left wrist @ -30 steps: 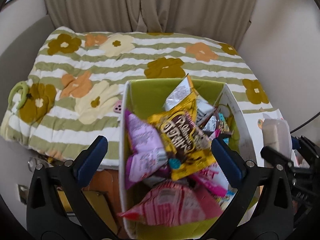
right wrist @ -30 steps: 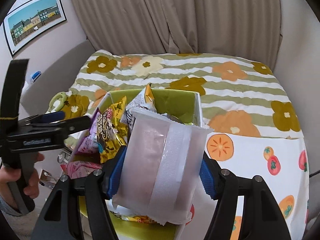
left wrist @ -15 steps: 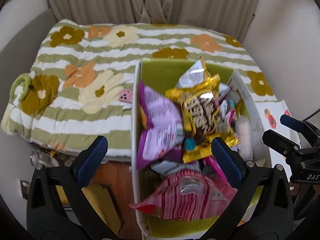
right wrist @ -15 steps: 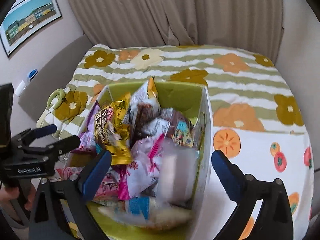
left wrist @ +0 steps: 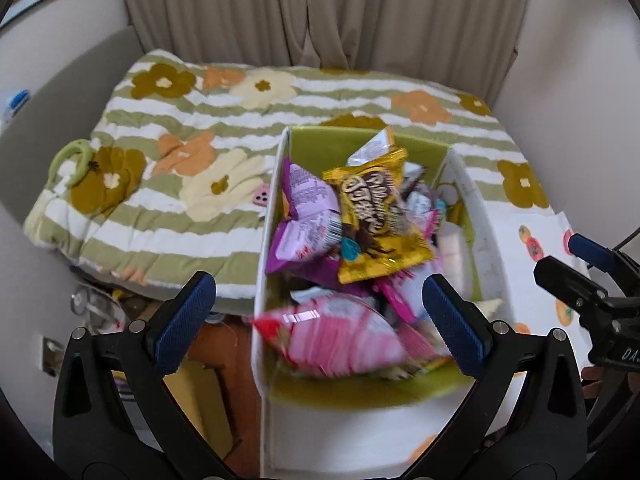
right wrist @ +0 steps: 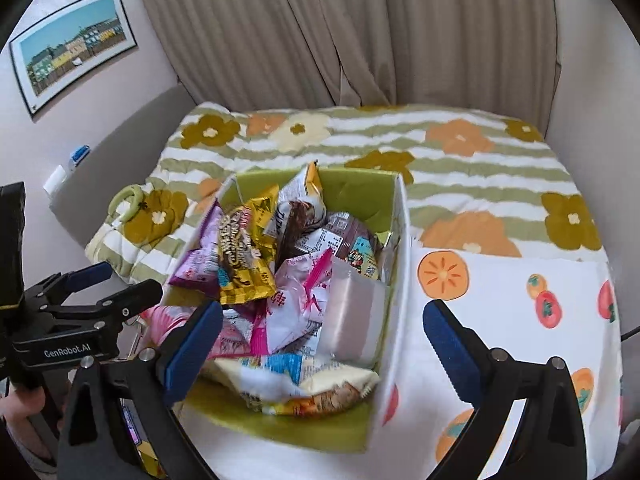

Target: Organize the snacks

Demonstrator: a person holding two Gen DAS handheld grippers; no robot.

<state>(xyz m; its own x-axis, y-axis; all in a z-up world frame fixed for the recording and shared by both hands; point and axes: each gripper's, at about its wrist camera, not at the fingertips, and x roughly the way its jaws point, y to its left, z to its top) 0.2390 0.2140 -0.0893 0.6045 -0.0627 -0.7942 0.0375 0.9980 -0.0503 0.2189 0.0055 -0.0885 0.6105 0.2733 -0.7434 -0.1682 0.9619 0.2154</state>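
Note:
A white box with a green lining [left wrist: 486, 236] [right wrist: 402, 240] stands at the bed's near edge, full of snack packets. A yellow packet [left wrist: 376, 216] [right wrist: 244, 252], a purple one [left wrist: 304, 216] and a pink striped one [left wrist: 340, 336] lie on top. A pale frosted pouch [right wrist: 354, 320] stands against the box's right wall. My left gripper [left wrist: 320, 320] is open and empty above the box's near left corner. My right gripper [right wrist: 324, 336] is open and empty above the box's near right side. Each gripper shows in the other's view: the right [left wrist: 580, 272], the left [right wrist: 92, 284].
A striped flowered quilt [left wrist: 200, 160] [right wrist: 460, 148] covers the bed. A white cloth with fruit prints [right wrist: 520, 300] lies right of the box. A green ring [left wrist: 74, 158] and a small pink piece [left wrist: 262, 196] lie on the quilt. Curtains hang behind. Clutter sits on the floor lower left.
One second ago my right gripper was shut on the pale pouch. It opened, and the pouch now stands in the box. Both grippers have drawn back a little.

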